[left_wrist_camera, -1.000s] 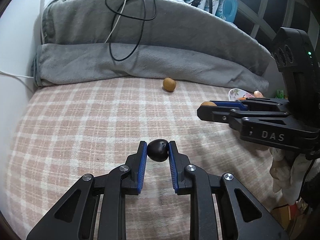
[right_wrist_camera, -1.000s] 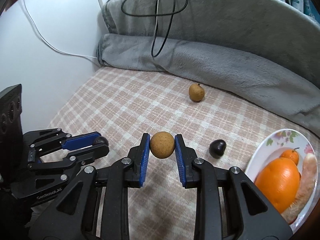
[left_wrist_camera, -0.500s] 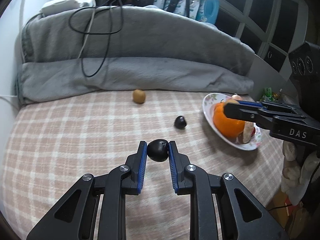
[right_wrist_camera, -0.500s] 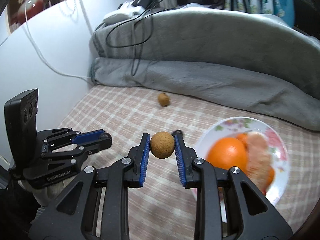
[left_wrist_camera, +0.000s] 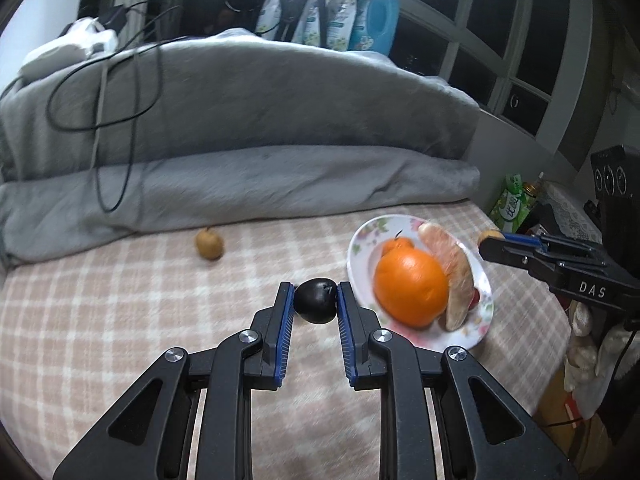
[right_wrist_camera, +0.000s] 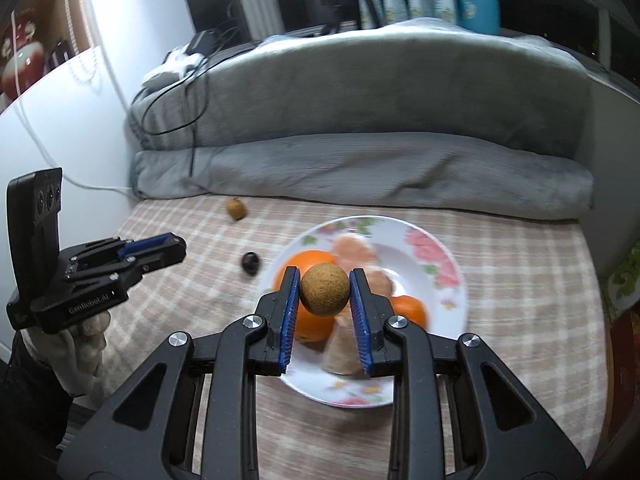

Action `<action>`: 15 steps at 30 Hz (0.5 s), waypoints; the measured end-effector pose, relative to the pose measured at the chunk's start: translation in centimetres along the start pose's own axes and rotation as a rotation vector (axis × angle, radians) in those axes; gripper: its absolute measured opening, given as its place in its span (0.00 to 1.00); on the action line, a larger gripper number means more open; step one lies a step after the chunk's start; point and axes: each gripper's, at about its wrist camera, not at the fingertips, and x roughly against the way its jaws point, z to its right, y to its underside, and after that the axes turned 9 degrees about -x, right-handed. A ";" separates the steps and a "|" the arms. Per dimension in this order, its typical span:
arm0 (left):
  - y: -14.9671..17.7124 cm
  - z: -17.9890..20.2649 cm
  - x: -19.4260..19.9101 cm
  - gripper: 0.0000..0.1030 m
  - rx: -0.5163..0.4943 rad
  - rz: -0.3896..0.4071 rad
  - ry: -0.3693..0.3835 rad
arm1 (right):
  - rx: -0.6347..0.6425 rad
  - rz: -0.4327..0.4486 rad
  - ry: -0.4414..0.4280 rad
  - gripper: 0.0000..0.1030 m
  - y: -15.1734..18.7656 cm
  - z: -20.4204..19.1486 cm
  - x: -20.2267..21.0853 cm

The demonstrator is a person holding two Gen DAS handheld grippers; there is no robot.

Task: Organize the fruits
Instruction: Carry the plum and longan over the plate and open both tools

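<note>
While plate [right_wrist_camera: 448, 280] sits crowded on soft bed [left_wrist_camera: 100, 320], big orange [left_wrist_camera: 412, 292] may shift under added fruit. Right hand-held gripper [right_wrist_camera: 325, 290], clamped on brown fruit [right_wrist_camera: 324, 289] above plate, risks roll-off. Left hand-held gripper [left_wrist_camera: 316, 300] pinches dark fruit [left_wrist_camera: 315, 300] beside plate; could bruise.

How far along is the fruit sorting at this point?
Done: the plate already holds a large orange, a small orange and peeled segments. In hand: the left hand-held gripper clamps a dark fruit; the right hand-held gripper clamps a brown fruit above the plate. Left: a second brown fruit and a second dark fruit on the bedspread.
</note>
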 end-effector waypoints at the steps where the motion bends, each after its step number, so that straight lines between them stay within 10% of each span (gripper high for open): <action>1: -0.3 0.2 -0.3 0.19 -0.003 0.001 0.004 | -0.007 0.002 0.005 0.26 0.0 0.5 0.1; 15: -3.8 1.6 -4.4 0.19 -0.049 -0.023 0.060 | -0.067 -0.002 0.034 0.26 -0.2 4.3 -0.9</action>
